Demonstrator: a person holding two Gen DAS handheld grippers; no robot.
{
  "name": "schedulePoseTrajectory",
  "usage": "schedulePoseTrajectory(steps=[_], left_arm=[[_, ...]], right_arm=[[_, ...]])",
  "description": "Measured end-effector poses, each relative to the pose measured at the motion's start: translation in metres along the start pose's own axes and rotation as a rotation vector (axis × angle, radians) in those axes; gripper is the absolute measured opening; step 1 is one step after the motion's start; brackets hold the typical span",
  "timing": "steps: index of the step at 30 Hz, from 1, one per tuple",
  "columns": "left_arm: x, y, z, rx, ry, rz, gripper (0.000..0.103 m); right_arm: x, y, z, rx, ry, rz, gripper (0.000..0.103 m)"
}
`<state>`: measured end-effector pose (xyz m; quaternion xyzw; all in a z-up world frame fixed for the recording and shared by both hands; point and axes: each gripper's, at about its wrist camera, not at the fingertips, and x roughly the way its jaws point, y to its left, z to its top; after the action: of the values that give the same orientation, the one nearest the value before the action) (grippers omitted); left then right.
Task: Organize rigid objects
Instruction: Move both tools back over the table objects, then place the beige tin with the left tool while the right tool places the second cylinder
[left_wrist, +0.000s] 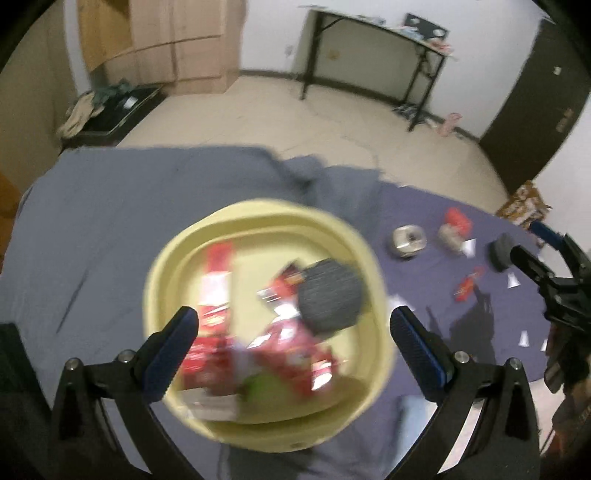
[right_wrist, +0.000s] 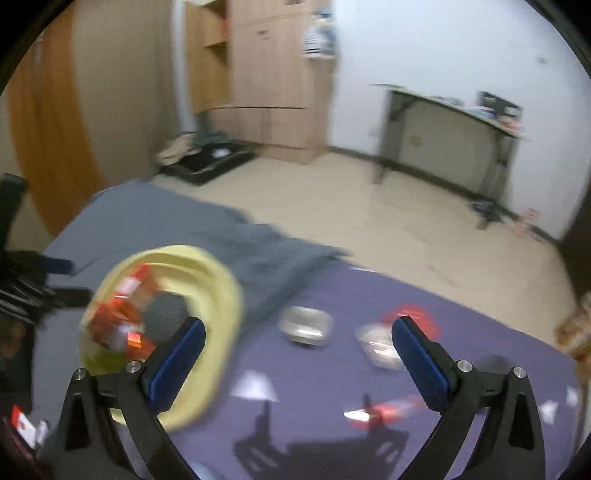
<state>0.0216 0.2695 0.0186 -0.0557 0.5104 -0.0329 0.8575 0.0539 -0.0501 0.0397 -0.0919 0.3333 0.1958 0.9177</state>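
Note:
A pale yellow tub (left_wrist: 373, 273) sits on the cloth-covered table and holds red packets (left_wrist: 216, 288), a dark grey round object (left_wrist: 332, 295) and a green item (left_wrist: 264, 386). My left gripper (left_wrist: 295, 328) is open and empty just above the tub. On the purple cloth lie a round metal tin (left_wrist: 406, 242), a clear container (left_wrist: 452, 236) with a red packet (left_wrist: 458, 218) behind it, a dark round object (left_wrist: 500, 251) and a small red wrapper (left_wrist: 467, 286). My right gripper (right_wrist: 297, 338) is open and empty above the purple cloth; the tub (right_wrist: 225, 295), tin (right_wrist: 306, 325) and wrapper (right_wrist: 380, 410) show blurred below it.
A grey cloth (left_wrist: 110, 206) covers the table's left part, a purple cloth (left_wrist: 461, 332) the right. White paper scraps (left_wrist: 513, 280) lie scattered on the purple cloth. Beyond are a tiled floor, a wooden wardrobe (left_wrist: 177, 40), a black-legged side table (left_wrist: 373, 59) and a dark door (left_wrist: 543, 103).

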Motion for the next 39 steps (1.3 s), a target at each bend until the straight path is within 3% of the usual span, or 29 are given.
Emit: schedulePoseTrajectory(steps=[5, 11, 15, 20, 22, 24, 27, 28, 34, 39], left_arm=[[0.009, -0.078, 0.026, 0.058, -0.002, -0.031, 0.103], [0.08, -0.146, 0.043, 0.103, 0.066, 0.005, 0.103], [0.139, -0.172, 0.049, 0.112, 0.072, 0.005, 0.103], [0.187, -0.182, 0.055, 0.127, 0.09, 0.044, 0.102], [0.196, -0.184, 0.056, 0.136, 0.1, 0.043, 0.095], [0.2, -0.186, 0.057, 0.149, 0.079, 0.059, 0.071], [0.203, -0.183, 0.056, 0.124, 0.078, 0.03, 0.056], [0.202, -0.182, 0.056, 0.125, 0.072, 0.026, 0.056], [0.195, -0.177, 0.061, 0.135, 0.066, 0.016, 0.056], [0.164, -0.174, 0.053, 0.141, 0.05, 0.006, 0.056]], right_arm=[[-0.032, -0.097, -0.037, 0.126, 0.054, -0.173, 0.103], [-0.001, -0.146, -0.083, 0.159, 0.136, -0.211, 0.103], [0.031, -0.162, -0.091, 0.195, 0.147, -0.208, 0.103], [0.052, -0.18, -0.086, 0.187, 0.103, -0.193, 0.103], [0.063, -0.188, -0.086, 0.186, 0.092, -0.203, 0.103], [0.07, -0.189, -0.088, 0.185, 0.086, -0.197, 0.1], [0.085, -0.189, -0.09, 0.167, 0.081, -0.189, 0.074], [0.083, -0.191, -0.093, 0.157, 0.082, -0.192, 0.069], [0.086, -0.186, -0.09, 0.138, 0.059, -0.194, 0.067], [0.053, -0.184, -0.091, 0.169, 0.032, -0.185, 0.067]])
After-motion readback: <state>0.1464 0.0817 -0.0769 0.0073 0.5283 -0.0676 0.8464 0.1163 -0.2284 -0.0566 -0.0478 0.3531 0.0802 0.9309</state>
